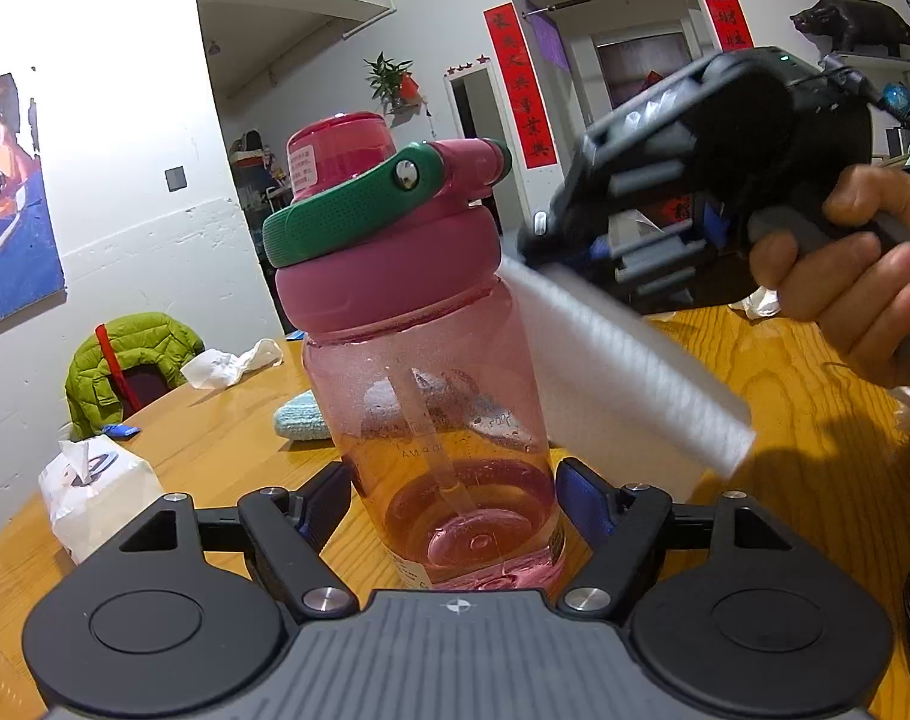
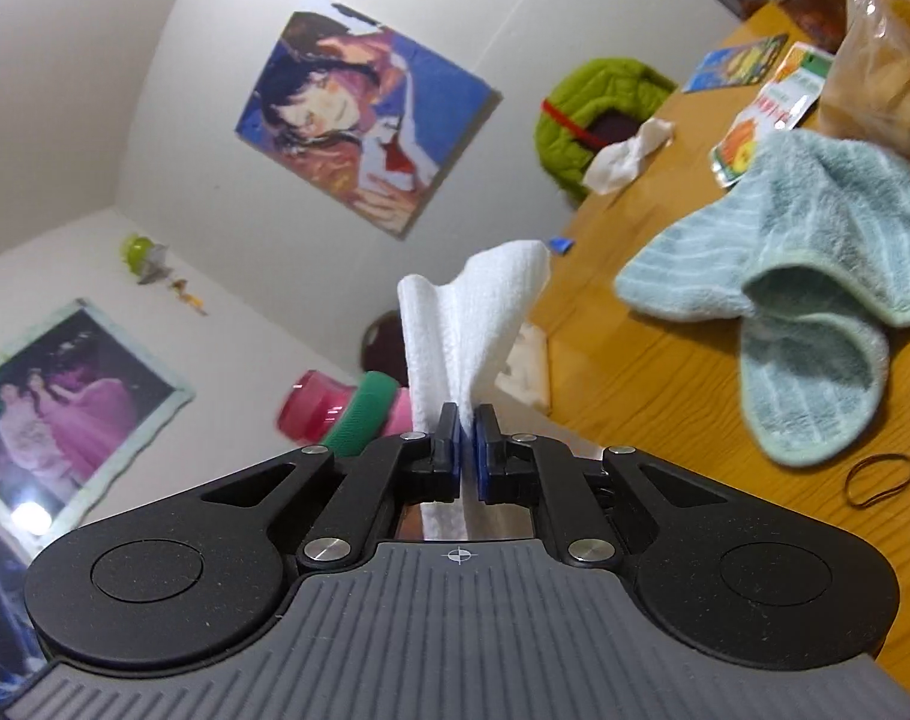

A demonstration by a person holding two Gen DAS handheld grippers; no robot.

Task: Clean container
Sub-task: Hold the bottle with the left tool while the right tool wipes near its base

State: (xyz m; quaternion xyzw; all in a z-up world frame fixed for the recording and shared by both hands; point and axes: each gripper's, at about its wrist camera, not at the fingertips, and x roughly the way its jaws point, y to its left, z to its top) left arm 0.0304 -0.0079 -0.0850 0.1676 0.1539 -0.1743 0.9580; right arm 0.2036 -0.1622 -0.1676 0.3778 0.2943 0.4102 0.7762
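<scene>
Left wrist view: my left gripper [image 1: 455, 507] has its fingers [image 1: 580, 501] set against both sides of the pink bottle [image 1: 431, 420], low on the body, clamping it. The bottle stands upright on the wooden tabletop [image 1: 814, 420], dead centre at 12 o'clock from the camera. Pink lid [image 1: 389, 276] is on, green carry strap [image 1: 353, 210] folded across it. The clear wall looks fogged or beaded with droplets, and an inner straw is visible.

My right gripper [image 1: 532, 246] enters at 2 o'clock, held in a hand [image 1: 856, 276]. A white paper towel [image 1: 628, 366] hangs from it, motion-blurred, just beside the bottle's shoulder; I cannot tell whether it touches.

Right wrist view: right gripper [image 2: 466, 444] fingers [image 2: 449, 444] are pressed nearly together, pinching the folded white paper towel [image 2: 466, 324], which stands up beyond the tips. The bottle's lid [image 2: 317, 408] and strap [image 2: 365, 414] show at 10 o'clock, partly hidden behind the gripper.

Also on the tabletop: light blue cloth [image 2: 814, 300] at 2 o'clock, rubber band [image 2: 880, 480] at 3 o'clock, crumpled tissue [image 2: 628, 156] at 1 o'clock, tissue pack [image 1: 95, 492] in the left view at 9 o'clock.
</scene>
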